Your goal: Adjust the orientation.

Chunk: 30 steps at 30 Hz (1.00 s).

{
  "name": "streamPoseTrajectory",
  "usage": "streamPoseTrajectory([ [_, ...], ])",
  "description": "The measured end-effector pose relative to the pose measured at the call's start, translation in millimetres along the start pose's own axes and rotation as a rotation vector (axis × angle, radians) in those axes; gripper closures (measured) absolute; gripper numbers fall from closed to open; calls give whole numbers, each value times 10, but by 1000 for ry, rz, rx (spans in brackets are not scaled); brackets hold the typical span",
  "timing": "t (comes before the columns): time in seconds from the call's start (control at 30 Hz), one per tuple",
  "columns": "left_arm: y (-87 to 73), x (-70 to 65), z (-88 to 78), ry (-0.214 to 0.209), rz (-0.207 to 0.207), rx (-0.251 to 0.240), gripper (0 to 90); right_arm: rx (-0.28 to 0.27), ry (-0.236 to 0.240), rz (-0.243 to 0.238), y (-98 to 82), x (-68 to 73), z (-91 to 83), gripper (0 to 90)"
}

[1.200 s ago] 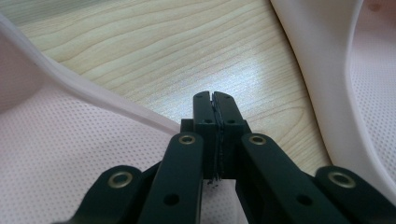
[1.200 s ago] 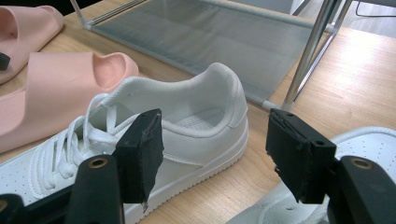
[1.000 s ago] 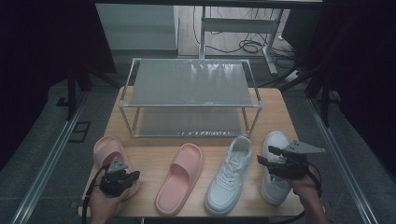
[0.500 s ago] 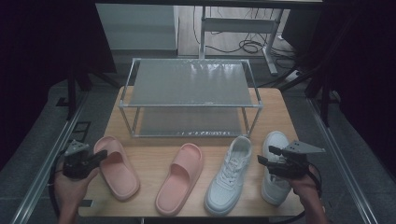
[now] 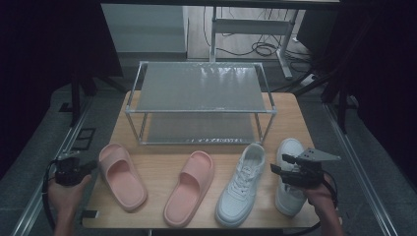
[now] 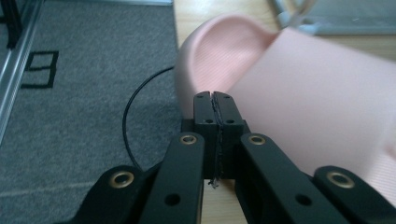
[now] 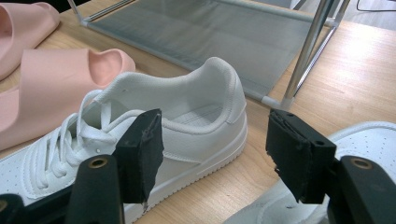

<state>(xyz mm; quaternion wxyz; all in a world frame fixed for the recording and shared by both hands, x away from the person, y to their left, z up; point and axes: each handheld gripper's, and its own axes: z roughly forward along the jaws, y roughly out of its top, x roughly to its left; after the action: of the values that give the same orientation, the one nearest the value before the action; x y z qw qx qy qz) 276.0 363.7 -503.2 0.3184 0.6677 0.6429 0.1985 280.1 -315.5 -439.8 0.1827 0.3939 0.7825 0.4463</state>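
Slipper [image 5: 121,176] released — left gripper [image 5: 74,169] now off the table's left edge

I see the left gripper has pulled sideways off the far-left pink slipper since a second ago — its jaws are clamped together on nothing, the slipper's toe [image 6: 299,107] just beyond the tips. Slipper lies flat on the table [image 5: 157,167], front-left, in front of the rack [image 5: 201,98]. Right gripper [image 5: 287,169] hasn't budged, jaws spread wide, hovering over the two white sneakers — the inner one [image 7: 154,135] sits ahead of its pads. My read: slipper's placement done, sneakers next, nothing on the rack yet.
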Motion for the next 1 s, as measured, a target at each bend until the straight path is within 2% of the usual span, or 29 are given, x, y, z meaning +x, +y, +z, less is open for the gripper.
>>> streamPoseTrajectory([
  [0.23,-8,54,131,-9,-5,27,899,1,-2,3,-3,-9,-7,373],
  [0.53,48,60,199,-19,22,39,900,-5,-6,7,-5,-21,-16,373],
  [1.0,97,-139,311,-86,94,45,900,-3,-6,6,-6,-20,-9,373],
])
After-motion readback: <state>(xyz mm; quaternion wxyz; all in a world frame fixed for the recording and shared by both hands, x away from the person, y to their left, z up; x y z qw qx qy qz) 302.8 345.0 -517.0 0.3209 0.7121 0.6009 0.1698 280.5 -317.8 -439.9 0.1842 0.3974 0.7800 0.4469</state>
